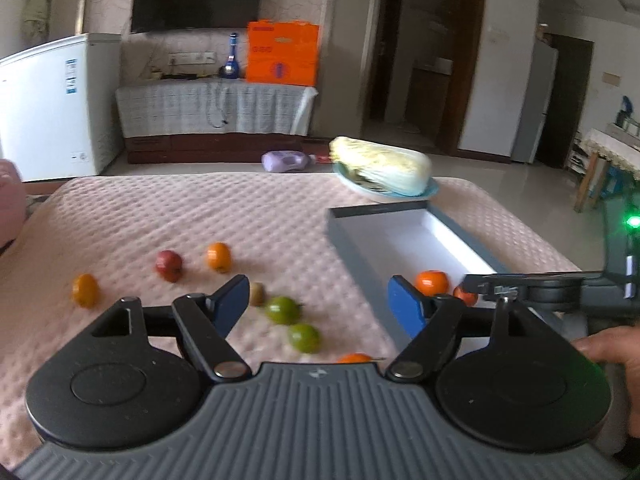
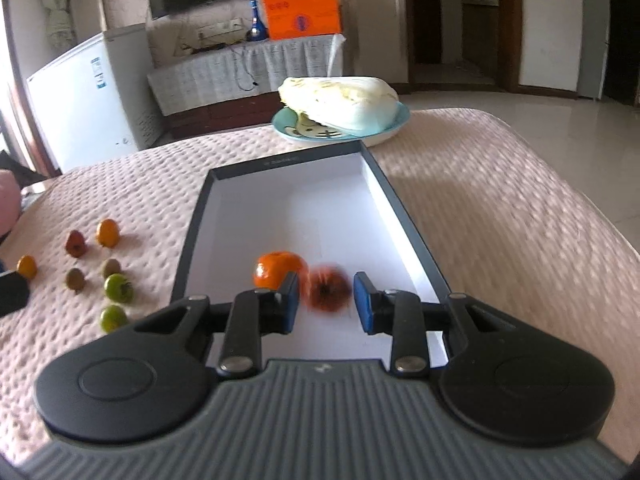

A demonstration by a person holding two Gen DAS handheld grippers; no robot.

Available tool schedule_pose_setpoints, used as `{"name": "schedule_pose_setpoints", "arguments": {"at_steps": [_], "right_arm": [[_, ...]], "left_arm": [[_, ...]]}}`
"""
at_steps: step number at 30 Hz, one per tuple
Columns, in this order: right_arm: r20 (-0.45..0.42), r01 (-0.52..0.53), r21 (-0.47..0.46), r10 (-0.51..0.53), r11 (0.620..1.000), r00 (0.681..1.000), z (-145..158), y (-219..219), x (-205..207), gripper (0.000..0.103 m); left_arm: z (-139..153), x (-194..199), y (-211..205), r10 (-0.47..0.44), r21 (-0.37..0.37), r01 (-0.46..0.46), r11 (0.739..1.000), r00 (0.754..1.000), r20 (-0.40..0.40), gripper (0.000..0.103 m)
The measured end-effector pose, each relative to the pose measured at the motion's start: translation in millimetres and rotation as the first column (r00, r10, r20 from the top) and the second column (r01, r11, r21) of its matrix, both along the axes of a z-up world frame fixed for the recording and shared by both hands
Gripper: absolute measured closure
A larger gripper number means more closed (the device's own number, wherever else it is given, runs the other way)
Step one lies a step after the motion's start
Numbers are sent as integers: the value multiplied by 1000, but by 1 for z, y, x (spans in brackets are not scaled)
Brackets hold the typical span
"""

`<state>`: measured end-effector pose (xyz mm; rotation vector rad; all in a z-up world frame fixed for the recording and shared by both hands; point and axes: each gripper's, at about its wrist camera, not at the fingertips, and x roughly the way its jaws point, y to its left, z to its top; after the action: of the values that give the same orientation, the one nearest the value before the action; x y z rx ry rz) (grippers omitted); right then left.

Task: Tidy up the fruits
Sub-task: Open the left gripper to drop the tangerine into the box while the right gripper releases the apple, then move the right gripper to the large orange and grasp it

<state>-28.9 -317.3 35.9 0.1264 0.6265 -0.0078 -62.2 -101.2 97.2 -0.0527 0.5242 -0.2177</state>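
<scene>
A dark-rimmed box (image 2: 192,240) with a white inside lies on the pink blanket. In it sit an orange fruit (image 2: 278,272) and a blurred red fruit (image 2: 329,288). My right gripper (image 2: 326,306) hovers over the box's near end, open, with the red fruit between its blue pads (image 2: 291,300) but not pressed by them. Loose fruits lie left of the box: two green ones (image 1: 283,309), a brown kiwi (image 1: 257,294), orange ones (image 1: 219,257) and a red one (image 1: 169,265). My left gripper (image 1: 320,304) is open wide above the green fruits and holds nothing.
A cabbage (image 2: 340,100) lies on a blue plate (image 2: 400,120) just beyond the box. The right gripper (image 1: 540,284) and a hand (image 1: 616,348) show at the left wrist view's right edge. Beyond the blanket's far edge stand a white freezer (image 1: 52,104) and a cabinet.
</scene>
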Motion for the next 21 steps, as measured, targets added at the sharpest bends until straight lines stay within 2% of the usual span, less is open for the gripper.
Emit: {"name": "schedule_pose_setpoints", "arguments": {"at_steps": [2,6,8,10,13,16,21], "right_arm": [[31,10,9,-10,1000,999,4,0,-3,50],[100,7,2,-7,1000,995,12,6,-10,49],[143,-16,42,10,999,990,17,10,-17,49],[187,-72,57,60,996,981,22,22,-24,49],[230,-197,26,186,980,955,27,45,-31,49],[222,-306,9,296,952,929,24,66,-33,50],[173,-401,6,394,916,903,19,98,-46,50]], "left_arm": [[0,0,11,19,-2,-19,1000,1000,0,22],[1,0,32,80,2,-80,997,997,-5,22],[1,0,45,114,8,-114,993,993,-9,22],[1,-1,55,134,2,-134,991,991,-14,22],[0,-1,66,156,23,-156,988,988,-12,22],[-2,0,76,181,32,-181,983,983,-19,22],[-4,2,91,212,39,-211,977,977,-22,22]]}}
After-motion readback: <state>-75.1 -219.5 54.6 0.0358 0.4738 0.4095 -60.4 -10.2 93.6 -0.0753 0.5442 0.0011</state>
